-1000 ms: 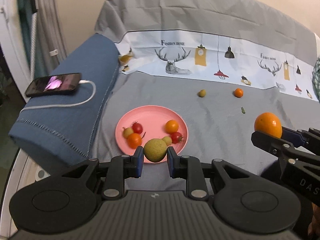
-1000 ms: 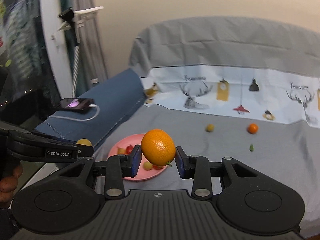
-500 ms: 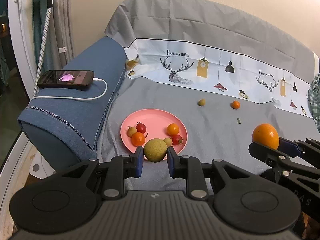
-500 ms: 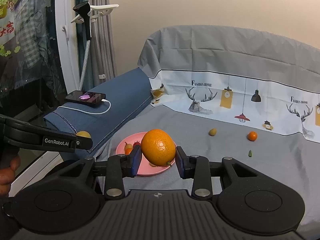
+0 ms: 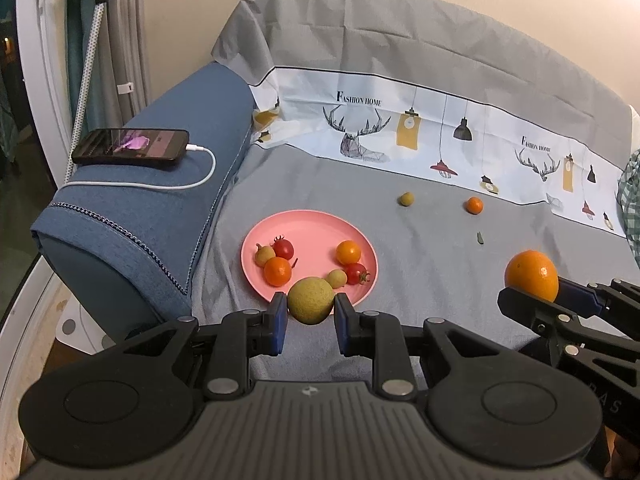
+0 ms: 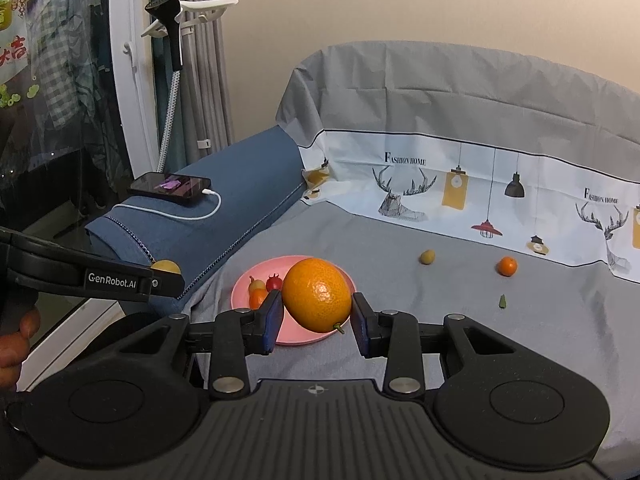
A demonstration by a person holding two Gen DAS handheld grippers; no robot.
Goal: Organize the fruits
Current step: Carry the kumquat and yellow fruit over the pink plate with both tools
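While the left gripper (image 5: 310, 316) clamps a round matte yellow-green fruit (image 5: 310, 299), the right gripper (image 6: 316, 322) grips a dimpled orange (image 6: 317, 295).

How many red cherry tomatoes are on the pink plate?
2. One red cherry tomato sits at the far left of the pink plate; the other red cherry tomato sits near its front right edge. The held fruit may hide more.

Black claw (image 5: 311, 322), blue pads (image 5: 279, 322)

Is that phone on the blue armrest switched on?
On: the phone's screen glows purple, and a white cable is plugged in.
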